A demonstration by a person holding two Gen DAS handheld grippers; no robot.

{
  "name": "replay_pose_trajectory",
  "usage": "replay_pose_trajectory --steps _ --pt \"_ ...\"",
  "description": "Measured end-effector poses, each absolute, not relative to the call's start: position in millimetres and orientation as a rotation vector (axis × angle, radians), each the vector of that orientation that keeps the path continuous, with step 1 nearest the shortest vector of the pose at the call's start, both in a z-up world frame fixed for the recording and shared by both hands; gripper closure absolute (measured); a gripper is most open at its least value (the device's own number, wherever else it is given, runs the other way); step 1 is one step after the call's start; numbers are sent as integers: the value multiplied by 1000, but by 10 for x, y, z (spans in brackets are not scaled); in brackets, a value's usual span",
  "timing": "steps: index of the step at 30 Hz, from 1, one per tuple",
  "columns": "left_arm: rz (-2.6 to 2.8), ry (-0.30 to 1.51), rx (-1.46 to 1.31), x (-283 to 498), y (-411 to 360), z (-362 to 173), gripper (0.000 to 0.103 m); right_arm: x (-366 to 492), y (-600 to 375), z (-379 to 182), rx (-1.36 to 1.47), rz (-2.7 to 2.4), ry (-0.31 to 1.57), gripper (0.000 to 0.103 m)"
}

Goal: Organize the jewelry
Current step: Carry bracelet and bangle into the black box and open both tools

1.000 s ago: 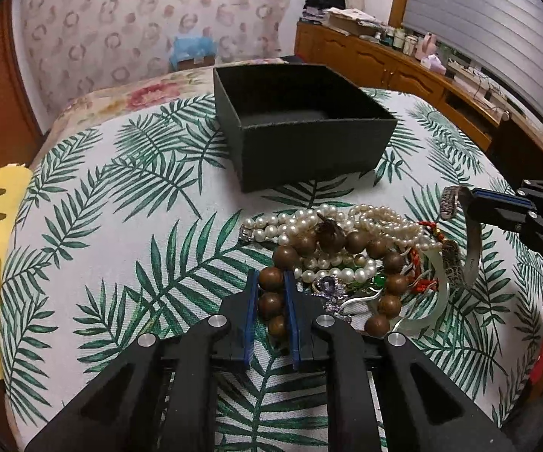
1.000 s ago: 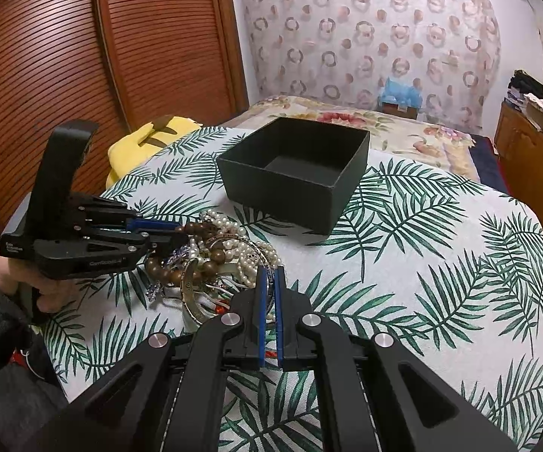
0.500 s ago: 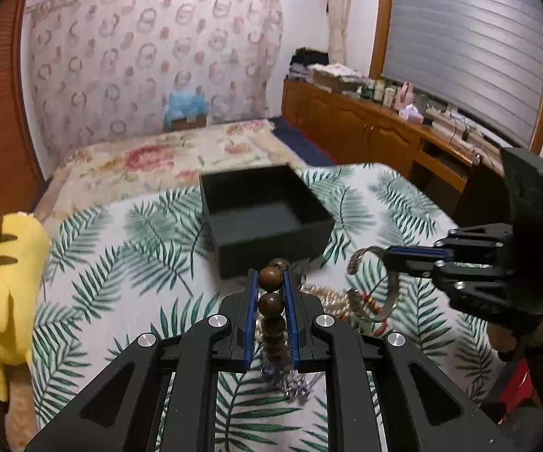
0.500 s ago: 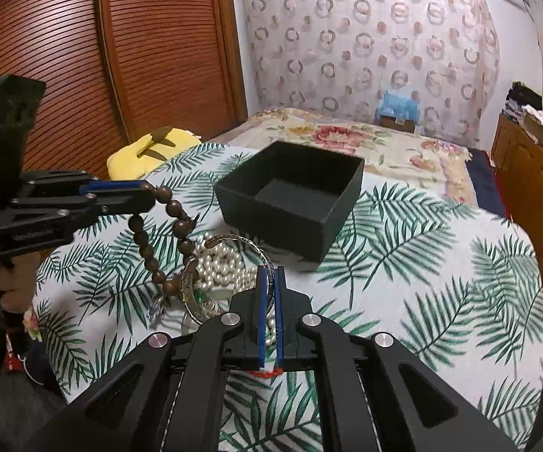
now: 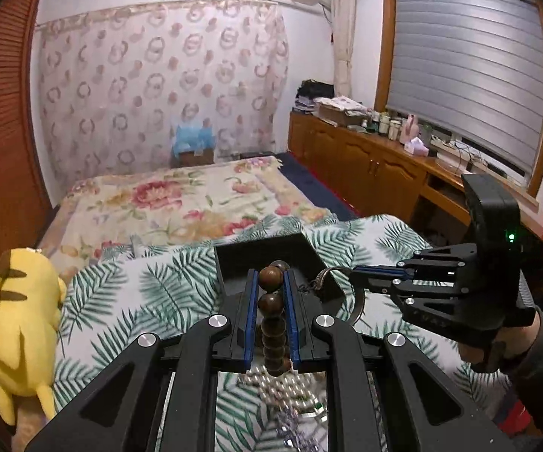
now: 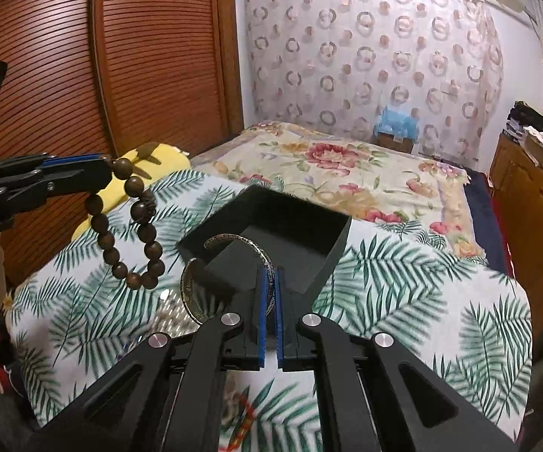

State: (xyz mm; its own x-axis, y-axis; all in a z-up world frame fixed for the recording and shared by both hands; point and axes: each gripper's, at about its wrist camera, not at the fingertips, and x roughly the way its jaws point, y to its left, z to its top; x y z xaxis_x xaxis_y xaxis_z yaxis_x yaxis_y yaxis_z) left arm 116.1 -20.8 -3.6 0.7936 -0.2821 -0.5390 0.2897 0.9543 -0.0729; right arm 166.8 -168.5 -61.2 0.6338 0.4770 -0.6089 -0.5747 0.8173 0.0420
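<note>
My left gripper (image 5: 270, 277) is shut on a brown wooden bead bracelet (image 5: 271, 301) and holds it in the air; the bracelet hangs as a loop in the right wrist view (image 6: 130, 222), left of the black open box (image 6: 294, 233). My right gripper (image 6: 270, 275) is shut on a silver open bangle (image 6: 196, 293), held above the near left corner of the box. In the left wrist view the box (image 5: 234, 260) lies just beyond my fingertips, and the right gripper (image 5: 354, 273) holds the bangle (image 5: 358, 305) at its right edge.
A pile of pearls and other jewelry (image 5: 286, 388) lies on the palm-leaf cloth (image 6: 403, 301) below both grippers. A yellow plush toy (image 5: 15, 320) sits at the left edge. A floral bed (image 6: 347, 173) lies behind and wooden cabinets (image 5: 365, 165) at right.
Both grippers have risen from the jewelry pile, carrying the bead bracelet and the bangle up and toward the black box.
</note>
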Motion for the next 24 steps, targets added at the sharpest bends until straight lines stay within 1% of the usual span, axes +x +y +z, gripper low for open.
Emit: replay_pose_trajectory --steps 5,10,18,24 --pt "-300 571 15 1384 -206 29 91 1943 -1641 -595 -151 612 641 98" --pt "-300 584 13 1593 -214 -5 91 2127 -1563 -698 -170 638 675 98" --pt "-308 628 27 1864 -280 -180 91 2208 -1418 -840 -234 671 727 97" --pt "-312 657 35 2030 -295 -280 91 2208 -1387 -869 -250 672 726 97"
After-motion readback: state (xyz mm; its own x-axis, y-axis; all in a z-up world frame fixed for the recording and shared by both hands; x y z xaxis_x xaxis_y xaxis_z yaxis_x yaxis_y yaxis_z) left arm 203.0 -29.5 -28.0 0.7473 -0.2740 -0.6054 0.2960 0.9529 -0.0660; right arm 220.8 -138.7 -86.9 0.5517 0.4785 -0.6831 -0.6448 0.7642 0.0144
